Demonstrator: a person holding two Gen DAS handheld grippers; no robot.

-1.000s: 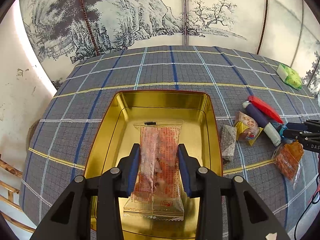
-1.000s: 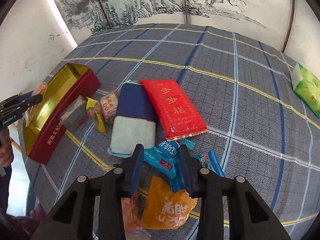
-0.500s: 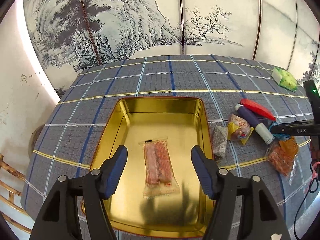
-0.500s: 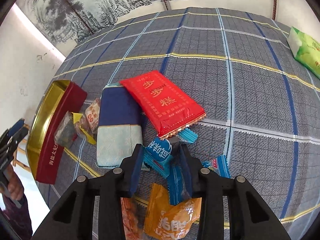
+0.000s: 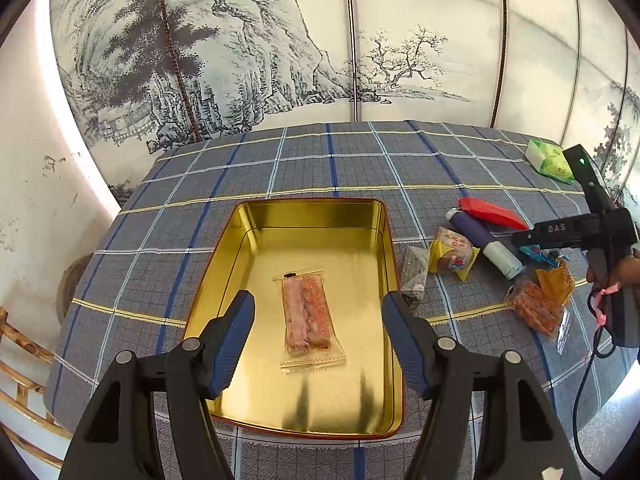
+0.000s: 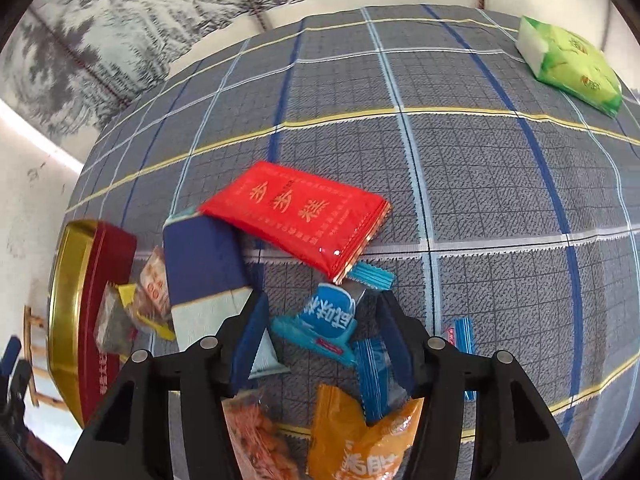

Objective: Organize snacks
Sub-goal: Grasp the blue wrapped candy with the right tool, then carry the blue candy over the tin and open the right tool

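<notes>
A: Where is the clear-wrapped snack point(image 5: 308, 318)?
B: Flat in the gold tin point(image 5: 280, 216), between the left claw point(image 5: 318, 334), which stands wide, touching nothing.
A: The right claw point(image 6: 320, 334)?
B: Opening around the blue packet point(image 6: 328, 320) mid-desk, not pinching.

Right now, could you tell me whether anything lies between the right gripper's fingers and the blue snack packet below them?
Nothing visible does. The right gripper is opening, with the blue snack packet directly between its fingers; the red packet lies beyond it.
</notes>
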